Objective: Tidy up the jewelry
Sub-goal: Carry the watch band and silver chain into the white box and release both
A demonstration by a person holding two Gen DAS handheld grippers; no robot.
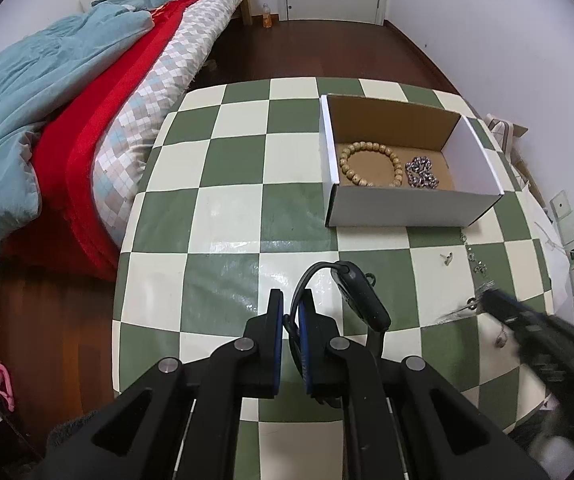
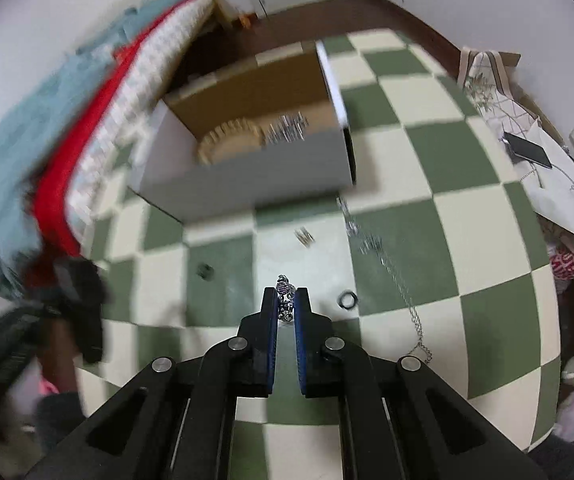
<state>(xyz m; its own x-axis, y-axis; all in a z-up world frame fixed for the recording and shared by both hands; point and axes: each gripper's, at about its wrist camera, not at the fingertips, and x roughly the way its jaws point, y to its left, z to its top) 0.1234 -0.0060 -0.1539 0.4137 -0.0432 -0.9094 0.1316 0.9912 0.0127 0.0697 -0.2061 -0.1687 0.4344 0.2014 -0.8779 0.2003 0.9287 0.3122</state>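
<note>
Evidently light and rigid, a small filigree ornament (image 2: 285, 303) is pinched edgewise at the right gripper (image 2: 287, 300) tips above the table (image 2: 483, 304), while a black watch strap (image 1: 361, 296) is clamped by the left gripper (image 1: 291, 312).

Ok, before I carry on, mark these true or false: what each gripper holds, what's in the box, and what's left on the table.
1. The left gripper is shut on a black watch. True.
2. The cardboard box is empty. False: a wooden bead bracelet and a dark metal bracelet lie inside.
3. The right gripper is open and holds nothing. False: it is shut on a small ornate silver piece.
4. A silver chain lies on the checkered table, outside the box. True.
5. A small black ring sits on the table. True.
</note>
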